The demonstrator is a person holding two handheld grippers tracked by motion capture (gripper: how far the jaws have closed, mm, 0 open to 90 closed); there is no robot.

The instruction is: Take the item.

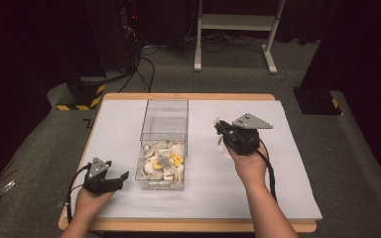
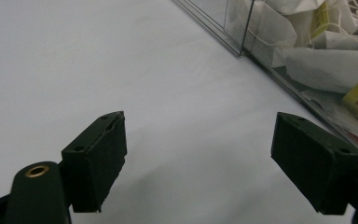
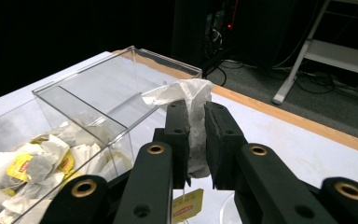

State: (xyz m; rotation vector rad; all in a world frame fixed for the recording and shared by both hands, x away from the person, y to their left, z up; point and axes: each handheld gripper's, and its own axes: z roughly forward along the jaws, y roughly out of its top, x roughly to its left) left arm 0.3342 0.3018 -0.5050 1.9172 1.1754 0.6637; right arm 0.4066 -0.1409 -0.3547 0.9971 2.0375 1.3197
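Observation:
A clear plastic box (image 1: 162, 144) with two compartments stands mid-table; its near compartment holds several tea bags (image 1: 163, 163), its far one looks empty. My right gripper (image 1: 220, 130) is to the right of the box, above the table, shut on a white tea bag (image 3: 186, 100). The bag's yellow tag (image 3: 187, 205) dangles on a string below the jaws. The box (image 3: 98, 112) lies to the left in the right gripper view. My left gripper (image 1: 119, 179) rests low at the box's left front, open, with bare table between its fingers (image 2: 98, 158). Tea bags (image 2: 326, 60) show through the box wall.
A white sheet (image 1: 278, 163) covers the wooden table (image 1: 188, 96). Beyond the far edge stand a white frame (image 1: 235, 29), cables and black stands with yellow-black feet (image 1: 82, 96) on grey carpet.

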